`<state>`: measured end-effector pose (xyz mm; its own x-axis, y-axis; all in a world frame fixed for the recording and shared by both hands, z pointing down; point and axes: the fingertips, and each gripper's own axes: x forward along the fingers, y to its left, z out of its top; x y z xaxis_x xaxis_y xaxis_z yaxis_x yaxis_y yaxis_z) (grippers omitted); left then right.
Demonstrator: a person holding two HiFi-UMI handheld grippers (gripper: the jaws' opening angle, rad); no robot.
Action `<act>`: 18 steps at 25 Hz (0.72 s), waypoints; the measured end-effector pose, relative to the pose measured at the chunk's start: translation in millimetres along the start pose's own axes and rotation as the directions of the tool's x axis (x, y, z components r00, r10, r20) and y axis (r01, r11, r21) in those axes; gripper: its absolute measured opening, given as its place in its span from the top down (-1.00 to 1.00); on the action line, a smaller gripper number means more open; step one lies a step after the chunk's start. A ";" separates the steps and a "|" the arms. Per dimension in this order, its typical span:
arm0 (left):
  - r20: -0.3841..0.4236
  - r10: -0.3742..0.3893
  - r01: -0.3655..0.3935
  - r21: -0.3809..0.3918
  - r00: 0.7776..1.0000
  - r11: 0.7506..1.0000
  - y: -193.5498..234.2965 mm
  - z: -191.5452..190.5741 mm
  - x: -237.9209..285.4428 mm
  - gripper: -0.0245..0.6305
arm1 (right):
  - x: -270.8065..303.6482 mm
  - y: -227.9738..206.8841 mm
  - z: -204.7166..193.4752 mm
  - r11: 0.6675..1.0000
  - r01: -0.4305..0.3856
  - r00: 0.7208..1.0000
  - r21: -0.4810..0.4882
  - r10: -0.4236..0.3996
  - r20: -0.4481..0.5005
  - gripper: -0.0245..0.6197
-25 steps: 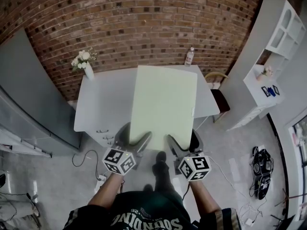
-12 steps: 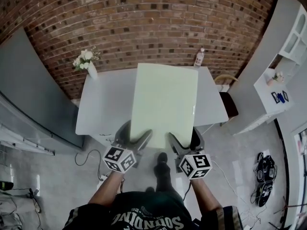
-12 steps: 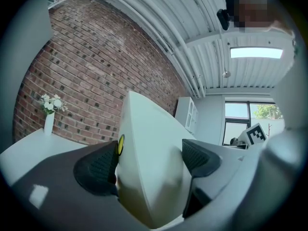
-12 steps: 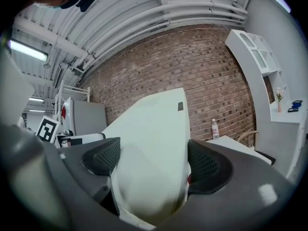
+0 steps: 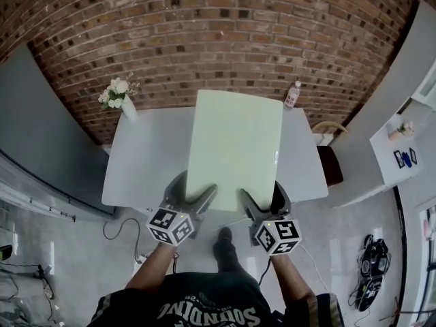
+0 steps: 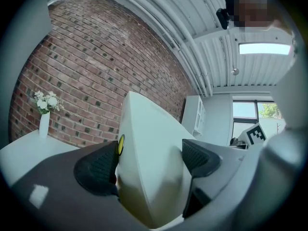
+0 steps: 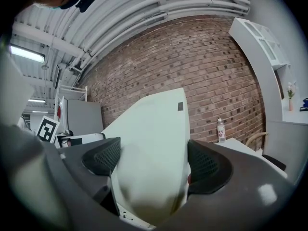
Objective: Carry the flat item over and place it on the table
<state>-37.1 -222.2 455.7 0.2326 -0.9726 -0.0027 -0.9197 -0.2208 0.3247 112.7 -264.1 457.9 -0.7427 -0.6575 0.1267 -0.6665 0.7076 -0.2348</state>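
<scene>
A vase of white flowers [image 5: 121,95] stands at the far left corner of the white table [image 5: 139,165], against the brick wall [image 5: 204,39].

The left gripper [image 5: 193,191] is positioned at the near edge of the table. Its jaws are clamped on the near left corner of the flat board [image 5: 235,145]; the dark ribbed pads [image 6: 98,170] press against both faces of the board.

The board is pale green and rectangular. It is held in the air over the middle of the table, with its long side running away from the person toward the wall.

The right gripper [image 5: 262,199] grips the near right corner of the board in the same way, one pad [image 7: 207,165] on each face.

A clear bottle [image 5: 293,95] stands at the far right corner of the table. A chair [image 5: 330,161] stands just beside the right end of the table.
</scene>
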 end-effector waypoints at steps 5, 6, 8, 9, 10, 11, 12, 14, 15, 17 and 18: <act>0.012 0.027 -0.027 0.008 1.000 1.000 24.0 16.6 46.8 -0.36 | 49.1 -26.7 20.1 1.000 -0.028 1.000 -0.002 0.028 -0.003 -0.42; 0.015 0.034 -0.034 0.007 0.999 0.999 28.5 19.4 55.1 -0.36 | 58.4 -31.5 23.9 0.999 -0.035 0.999 -0.003 0.035 -0.005 -0.42; 0.017 0.051 -0.051 0.003 0.999 0.999 37.6 23.2 69.2 -0.36 | 75.9 -39.6 29.7 0.999 -0.053 0.999 -0.008 0.053 -0.014 -0.42; 0.019 0.061 -0.061 0.002 0.998 0.998 42.7 25.7 75.5 -0.36 | 85.2 -42.7 32.8 0.998 -0.063 0.998 -0.011 0.063 -0.018 -0.42; 0.022 0.070 -0.070 0.003 0.997 0.998 48.4 29.0 81.7 -0.36 | 95.0 -45.2 36.3 0.997 -0.074 0.997 -0.015 0.073 -0.020 -0.42; 0.026 0.079 -0.079 0.004 0.997 0.997 54.3 32.7 87.8 -0.36 | 105.0 -47.5 39.7 0.996 -0.084 0.996 -0.018 0.084 -0.021 -0.42; 0.030 0.087 -0.087 0.006 0.996 0.996 59.9 36.0 93.9 -0.36 | 114.5 -49.9 42.8 0.995 -0.094 0.995 -0.020 0.093 -0.022 -0.42; 0.035 0.104 -0.104 0.009 0.994 0.995 70.4 40.2 105.0 -0.36 | 132.0 -54.8 46.8 0.993 -0.112 0.993 -0.022 0.111 -0.026 -0.42; 0.037 0.113 -0.114 0.009 0.993 0.993 75.5 41.2 109.1 -0.36 | 140.0 -56.6 47.4 0.992 -0.121 0.992 -0.022 0.121 -0.029 -0.42; 0.037 0.135 -0.135 0.008 0.990 0.991 85.6 42.6 115.1 -0.36 | 154.8 -58.6 47.0 0.990 -0.142 0.989 -0.019 0.141 -0.039 -0.42; 0.038 0.145 -0.146 0.007 0.989 0.989 90.6 43.4 117.4 -0.36 | 161.7 -59.1 46.9 0.988 -0.151 0.988 -0.017 0.150 -0.044 -0.42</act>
<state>-106.8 -359.6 443.7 0.0842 -0.9964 0.0087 -0.9458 -0.0772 0.3154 35.0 -424.4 447.0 -0.8367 -0.5314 0.1326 -0.5474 0.8033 -0.2345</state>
